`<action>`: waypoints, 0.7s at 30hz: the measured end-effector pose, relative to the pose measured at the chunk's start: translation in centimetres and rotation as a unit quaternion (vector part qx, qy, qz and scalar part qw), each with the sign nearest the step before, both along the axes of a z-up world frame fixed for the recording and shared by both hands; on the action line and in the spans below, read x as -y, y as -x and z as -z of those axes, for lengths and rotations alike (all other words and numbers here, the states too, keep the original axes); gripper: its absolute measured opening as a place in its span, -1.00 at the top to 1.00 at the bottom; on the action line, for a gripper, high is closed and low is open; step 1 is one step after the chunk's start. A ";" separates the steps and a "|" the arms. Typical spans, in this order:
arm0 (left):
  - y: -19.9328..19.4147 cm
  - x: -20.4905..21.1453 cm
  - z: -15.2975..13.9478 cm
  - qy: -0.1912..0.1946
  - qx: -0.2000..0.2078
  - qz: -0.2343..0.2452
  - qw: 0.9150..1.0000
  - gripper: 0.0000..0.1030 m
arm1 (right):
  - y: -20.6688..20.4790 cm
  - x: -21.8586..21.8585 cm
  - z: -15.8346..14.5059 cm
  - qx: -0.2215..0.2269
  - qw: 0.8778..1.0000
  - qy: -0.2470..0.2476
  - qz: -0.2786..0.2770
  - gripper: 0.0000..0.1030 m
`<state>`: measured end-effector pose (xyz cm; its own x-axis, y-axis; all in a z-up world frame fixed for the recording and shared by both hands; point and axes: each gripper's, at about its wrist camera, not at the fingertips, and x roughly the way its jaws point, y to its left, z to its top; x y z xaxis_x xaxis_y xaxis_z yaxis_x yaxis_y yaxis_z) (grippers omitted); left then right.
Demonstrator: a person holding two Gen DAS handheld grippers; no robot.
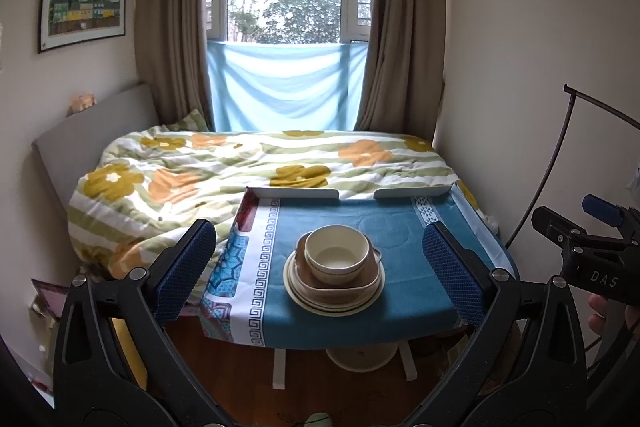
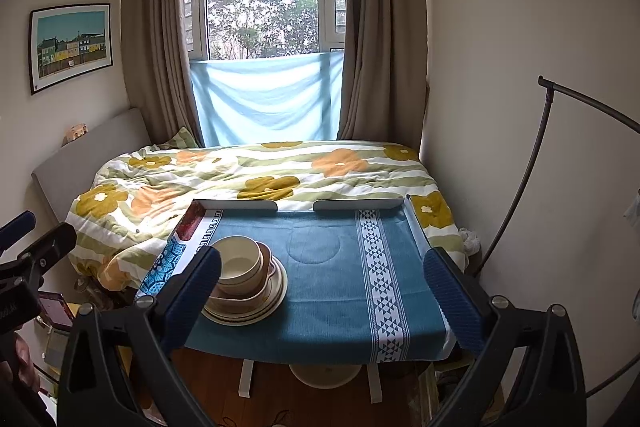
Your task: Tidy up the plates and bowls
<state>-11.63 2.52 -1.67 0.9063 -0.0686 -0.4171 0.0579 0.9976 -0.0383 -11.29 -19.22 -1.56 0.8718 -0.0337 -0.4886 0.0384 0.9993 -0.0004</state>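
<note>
Left wrist view: the left gripper (image 1: pixel 320 259), jaws spread wide and gripping nothing, hangs short of the near edge of the table (image 1: pixel 400 219), level and aimed at the stack (image 1: pixel 334 269): 1 cream bowl (image 1: pixel 337 253) nested in a tan dish (image 1: pixel 340 277) on pale plates (image 1: pixel 334 301). The crockery already sits gathered, which fits either a finished tidy or a pile awaiting sorting. Any grip there would need to be slow and square.

Right wrist view: the right gripper (image 2: pixel 322 281), equally parted and unloaded, faces bare blue cloth (image 2: pixel 320 291), the stack just left of its left finger.
</note>
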 end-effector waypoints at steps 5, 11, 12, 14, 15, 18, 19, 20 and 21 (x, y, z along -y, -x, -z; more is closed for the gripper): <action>0.0 0.2 0.0 -0.003 0.001 -0.003 1.000 -1.00 | -0.1 0.1 0.1 0.000 1.000 0.002 0.000 -0.95; 0.2 0.3 -0.1 -0.006 0.001 -0.004 1.000 -1.00 | -0.1 0.2 0.1 0.001 1.000 0.002 0.001 -0.95; 0.1 0.4 -0.1 -0.007 0.000 -0.005 1.000 -1.00 | -0.2 0.2 0.1 0.001 1.000 0.002 0.001 -0.95; 0.0 0.6 -0.2 -0.009 0.000 -0.004 1.000 -1.00 | -0.1 0.2 0.1 0.002 1.000 0.002 0.001 -0.95; 0.0 0.7 -0.2 -0.010 0.001 -0.004 1.000 -1.00 | -0.2 0.2 0.0 0.003 1.000 0.002 0.001 -0.95; 0.0 0.9 -0.3 -0.011 0.001 -0.004 1.000 -1.00 | -0.2 0.3 0.1 0.003 1.000 0.001 0.000 -0.95; -0.1 0.9 -0.3 -0.012 0.001 -0.004 1.000 -1.00 | -0.2 0.3 0.1 0.003 1.000 0.001 0.001 -0.95; -0.1 0.9 -0.3 -0.012 0.001 -0.004 1.000 -1.00 | -0.2 0.3 0.1 0.003 1.000 0.001 0.001 -0.95; -0.1 0.9 -0.3 -0.012 0.001 -0.004 1.000 -1.00 | -0.2 0.3 0.1 0.003 1.000 0.001 0.001 -0.95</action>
<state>-11.56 1.62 -1.41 0.9075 -0.0507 -0.4170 0.0496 0.9987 -0.0134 -11.05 -19.51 -1.66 0.8748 -0.0364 -0.4830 0.0403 0.9992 -0.0023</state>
